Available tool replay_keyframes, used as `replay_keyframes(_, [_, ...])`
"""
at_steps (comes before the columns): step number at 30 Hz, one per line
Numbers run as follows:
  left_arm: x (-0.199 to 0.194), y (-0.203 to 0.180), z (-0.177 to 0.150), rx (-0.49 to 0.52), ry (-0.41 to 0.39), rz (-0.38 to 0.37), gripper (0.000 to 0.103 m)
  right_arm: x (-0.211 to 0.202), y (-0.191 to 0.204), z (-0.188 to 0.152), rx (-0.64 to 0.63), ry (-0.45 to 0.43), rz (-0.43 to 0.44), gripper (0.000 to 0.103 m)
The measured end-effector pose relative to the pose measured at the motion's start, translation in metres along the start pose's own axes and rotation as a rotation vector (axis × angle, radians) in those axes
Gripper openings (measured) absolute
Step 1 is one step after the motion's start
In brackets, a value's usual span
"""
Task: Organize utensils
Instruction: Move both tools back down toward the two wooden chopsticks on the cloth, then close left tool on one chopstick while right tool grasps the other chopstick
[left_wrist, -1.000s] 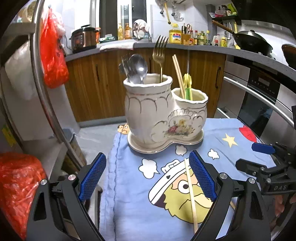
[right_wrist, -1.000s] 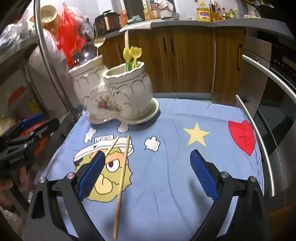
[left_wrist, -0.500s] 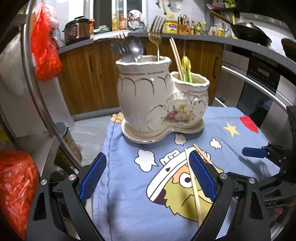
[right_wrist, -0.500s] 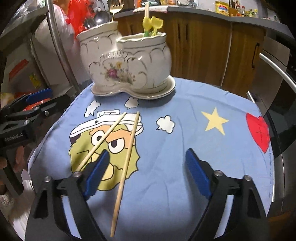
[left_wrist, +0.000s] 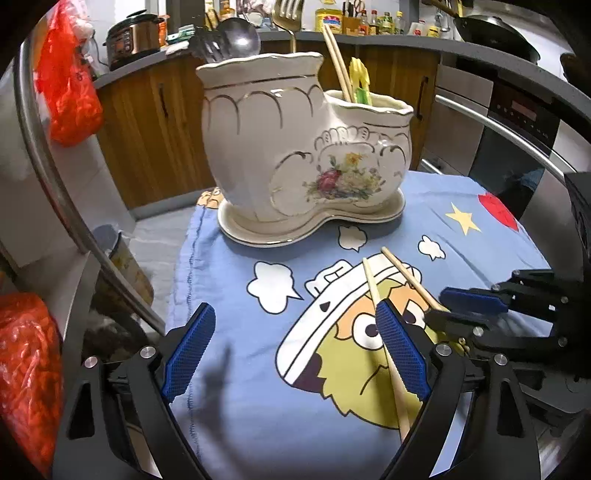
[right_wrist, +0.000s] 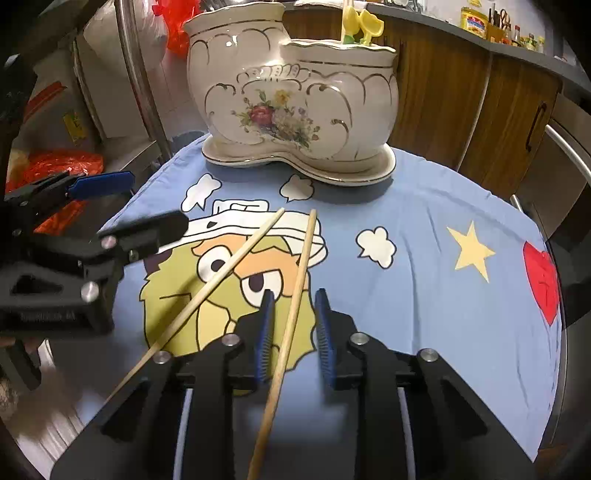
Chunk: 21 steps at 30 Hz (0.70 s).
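Kitchen table under a blue cartoon cloth (right_wrist: 424, 206): the right gripper (right_wrist: 293, 328), jaws just narrowed but not yet pinching, straddles one loose chopstick (right_wrist: 291, 317) running lengthwise from lower centre toward the ceramic holder (right_wrist: 291, 107) at top centre.

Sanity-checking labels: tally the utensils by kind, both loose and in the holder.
Pale wooden chopsticks loose on the blue cartoon cloth: 2
Wooden chopsticks in the white ceramic holder: 2
Gold fork: 1
Yellow plastic picks: 2
Silver spoon: 1 clear; the dark cluster beside it is uncountable
Total: 8 countable
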<state>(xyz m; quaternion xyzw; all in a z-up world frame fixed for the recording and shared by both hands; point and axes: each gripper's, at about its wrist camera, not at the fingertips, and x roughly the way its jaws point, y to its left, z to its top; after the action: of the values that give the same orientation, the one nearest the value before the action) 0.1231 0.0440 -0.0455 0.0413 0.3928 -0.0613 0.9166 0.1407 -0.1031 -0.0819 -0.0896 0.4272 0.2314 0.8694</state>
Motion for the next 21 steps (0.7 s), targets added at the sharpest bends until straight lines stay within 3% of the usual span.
replay_keyframes(2, [0.002,-0.003,0.000,0.005,0.006,-0.002,0.088,0.001,0.000,0.001,-0.009,-0.002,0.000,0.007])
replay_keyframes(3, [0.003,-0.004,0.000,0.007,0.008,-0.003,0.088,0.001,-0.001,0.001,-0.007,0.001,0.010,0.006])
replay_keyframes(8, [0.005,-0.012,-0.001,0.031,0.014,-0.010,0.088,-0.012,-0.017,0.000,0.060,-0.026,0.061,0.005])
replay_keyframes(13, [0.010,-0.020,-0.002,0.046,0.025,-0.026,0.087,-0.033,-0.043,0.002,0.136,-0.088,0.050,0.005])
replay_keyframes(21, [0.022,-0.044,-0.002,0.102,0.058,-0.037,0.080,-0.037,-0.071,-0.003,0.199,-0.084,0.047,0.005])
